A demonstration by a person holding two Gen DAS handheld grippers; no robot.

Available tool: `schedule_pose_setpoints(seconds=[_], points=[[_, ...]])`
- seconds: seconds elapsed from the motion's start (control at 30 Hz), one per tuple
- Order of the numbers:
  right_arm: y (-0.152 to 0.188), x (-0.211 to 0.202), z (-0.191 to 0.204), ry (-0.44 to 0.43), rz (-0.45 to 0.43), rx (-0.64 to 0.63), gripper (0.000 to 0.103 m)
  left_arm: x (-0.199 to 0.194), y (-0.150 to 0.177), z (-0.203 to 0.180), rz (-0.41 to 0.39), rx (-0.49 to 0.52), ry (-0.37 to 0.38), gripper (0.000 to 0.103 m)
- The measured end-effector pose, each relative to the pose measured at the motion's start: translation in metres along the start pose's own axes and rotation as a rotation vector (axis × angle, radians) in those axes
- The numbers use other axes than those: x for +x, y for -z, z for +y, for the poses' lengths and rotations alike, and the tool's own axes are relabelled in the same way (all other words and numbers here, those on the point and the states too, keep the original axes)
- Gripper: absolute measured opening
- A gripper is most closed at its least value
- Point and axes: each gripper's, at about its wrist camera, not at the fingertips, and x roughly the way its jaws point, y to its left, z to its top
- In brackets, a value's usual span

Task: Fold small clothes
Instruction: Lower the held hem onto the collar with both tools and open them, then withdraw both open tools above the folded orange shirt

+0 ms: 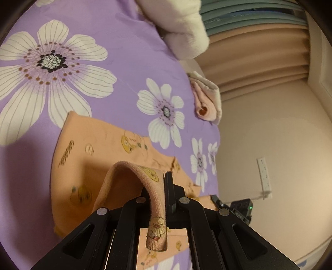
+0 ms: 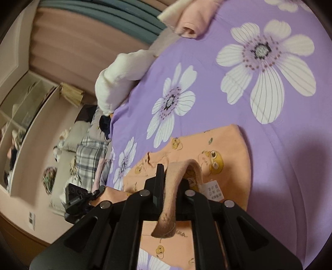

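Folding in progress: left gripper (image 1: pixel 164 182) and right gripper (image 2: pixel 166 176) each clench a ribbed edge of the orange garment (image 1: pixel 87 149) on the purple bedsheet (image 1: pixel 128 62), next laying both edges forward evenly.

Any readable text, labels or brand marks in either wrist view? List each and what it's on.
"...KKA": only these last letters show, printed on the orange garment, at.
Brown printed word on the same garment in the left view: sideways and blurred, unreadable.
White care tag on the garment: print too small to read.
Lettering on the teal curtain band: blurred, unreadable.
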Motion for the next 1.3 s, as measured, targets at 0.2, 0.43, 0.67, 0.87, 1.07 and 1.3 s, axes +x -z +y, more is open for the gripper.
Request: schedule_pose_setpoints(seconds=[0.2,0.43,0.67,0.87,1.07,1.3], points=[[-0.016,0.012,-0.019,0.010,0.010,0.112,0.008,0.025,-0.023,0.021,0.021,-0.096,-0.050,0.000],[-0.035,0.033,-0.041,0.067,0.069,0.283,0.024,0.050,-0.040,0.040,0.083,-0.238,-0.124,0.000],[-0.049,0.025,-0.050,-0.013,0.017,0.446,0.056,0.043,-0.055,0.049,0.056,-0.358,-0.047,0.055],[-0.058,0.004,-0.052,-0.053,-0.101,0.479,0.059,0.023,-0.065,0.050,-0.036,-0.378,-0.014,0.079],[-0.054,-0.016,-0.037,-0.090,-0.133,0.364,0.060,0.008,-0.067,0.044,-0.088,-0.353,0.017,0.079],[-0.017,-0.014,0.034,0.138,-0.021,-0.135,0.048,0.000,-0.032,-0.018,-0.021,0.090,-0.283,0.079]])
